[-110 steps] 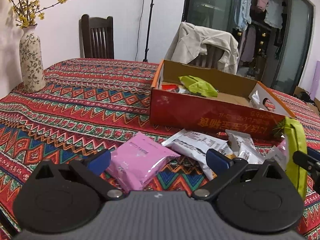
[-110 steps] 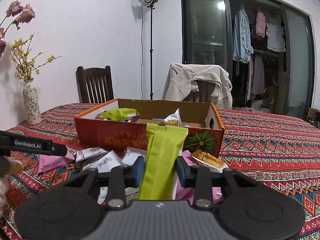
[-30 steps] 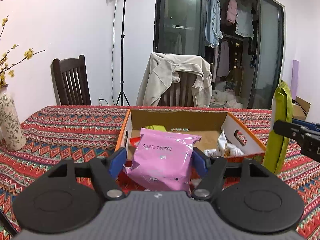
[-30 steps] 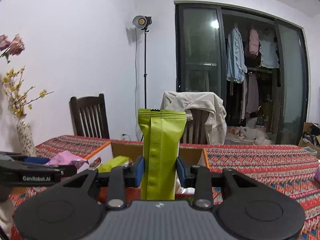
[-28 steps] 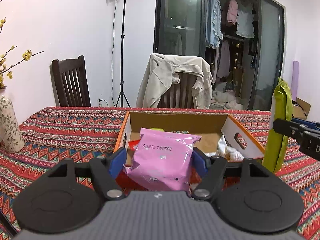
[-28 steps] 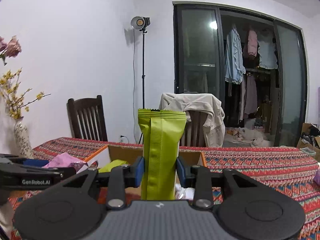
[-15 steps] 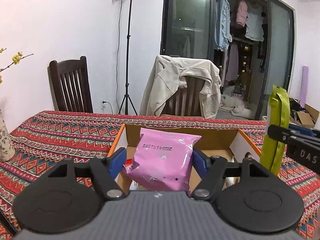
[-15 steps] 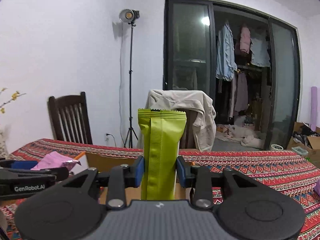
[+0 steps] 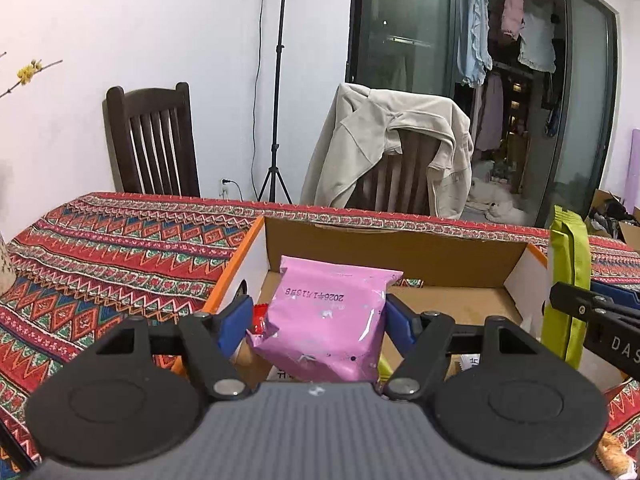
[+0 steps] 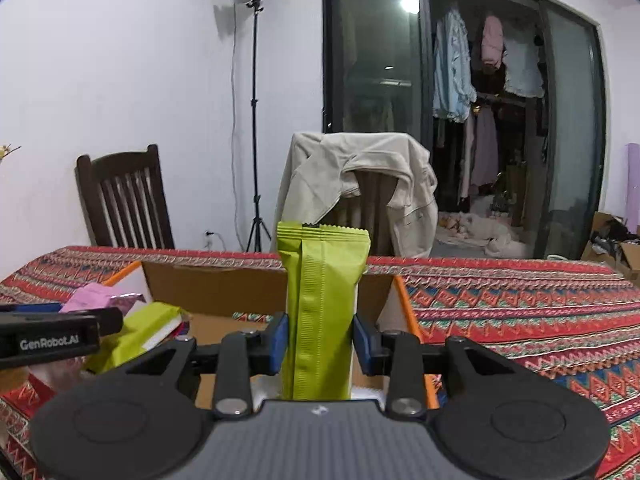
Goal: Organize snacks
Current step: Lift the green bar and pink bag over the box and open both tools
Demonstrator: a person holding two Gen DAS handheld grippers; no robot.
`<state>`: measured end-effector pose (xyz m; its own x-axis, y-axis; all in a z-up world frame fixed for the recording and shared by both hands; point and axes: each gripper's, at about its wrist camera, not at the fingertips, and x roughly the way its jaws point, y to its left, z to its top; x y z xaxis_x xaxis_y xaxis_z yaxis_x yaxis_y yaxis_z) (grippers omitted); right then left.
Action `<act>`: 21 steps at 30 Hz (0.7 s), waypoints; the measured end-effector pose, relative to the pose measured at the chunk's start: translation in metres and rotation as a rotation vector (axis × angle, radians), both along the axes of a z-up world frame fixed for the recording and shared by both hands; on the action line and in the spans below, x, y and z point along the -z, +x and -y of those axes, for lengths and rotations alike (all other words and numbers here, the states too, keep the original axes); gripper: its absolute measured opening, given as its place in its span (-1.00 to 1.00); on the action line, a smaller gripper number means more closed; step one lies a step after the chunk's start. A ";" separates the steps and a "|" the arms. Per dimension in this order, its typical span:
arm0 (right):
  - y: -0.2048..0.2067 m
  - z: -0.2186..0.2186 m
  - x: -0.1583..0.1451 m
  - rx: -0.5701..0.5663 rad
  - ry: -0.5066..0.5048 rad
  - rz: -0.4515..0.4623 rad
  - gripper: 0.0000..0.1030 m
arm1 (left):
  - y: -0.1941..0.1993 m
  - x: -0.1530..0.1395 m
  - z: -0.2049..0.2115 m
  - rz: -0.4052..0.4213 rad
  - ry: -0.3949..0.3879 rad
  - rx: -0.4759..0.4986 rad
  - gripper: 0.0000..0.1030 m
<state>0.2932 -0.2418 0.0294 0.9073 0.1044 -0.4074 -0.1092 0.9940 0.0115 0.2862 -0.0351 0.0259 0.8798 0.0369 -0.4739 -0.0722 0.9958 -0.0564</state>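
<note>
My left gripper (image 9: 318,316) holds a puffy pink snack packet (image 9: 328,320) above the left part of the open cardboard box (image 9: 380,248). Its jaws are starting to open, and the packet still hangs between the blue pads. My right gripper (image 10: 318,340) is shut on an upright green snack bar (image 10: 322,300) over the box (image 10: 216,288), towards its right end. In the left wrist view the green bar (image 9: 570,280) stands at the right. In the right wrist view the left gripper (image 10: 60,328) and the pink packet (image 10: 92,296) show at the left. A green packet (image 10: 140,332) lies inside the box.
A red patterned cloth (image 9: 120,248) covers the table. Behind the far edge stand a dark wooden chair (image 9: 152,140), a chair draped with a beige jacket (image 9: 384,152) and a light stand (image 10: 254,120). A small red snack (image 9: 258,318) lies in the box.
Both grippers have moved forward and slightly down with their snacks. The box now lies close beneath them, and the vase has slid out at the left edge.
</note>
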 end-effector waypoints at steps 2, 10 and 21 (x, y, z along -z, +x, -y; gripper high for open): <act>0.000 0.001 0.002 -0.018 0.011 -0.006 -0.28 | -0.001 0.002 -0.002 0.001 -0.010 -0.003 0.62; -0.006 0.010 -0.001 -0.033 0.070 0.002 0.93 | -0.008 0.000 -0.011 0.050 -0.048 -0.048 1.00; -0.007 0.009 -0.003 -0.020 0.058 0.016 1.00 | -0.010 -0.002 -0.011 0.047 -0.055 -0.041 1.00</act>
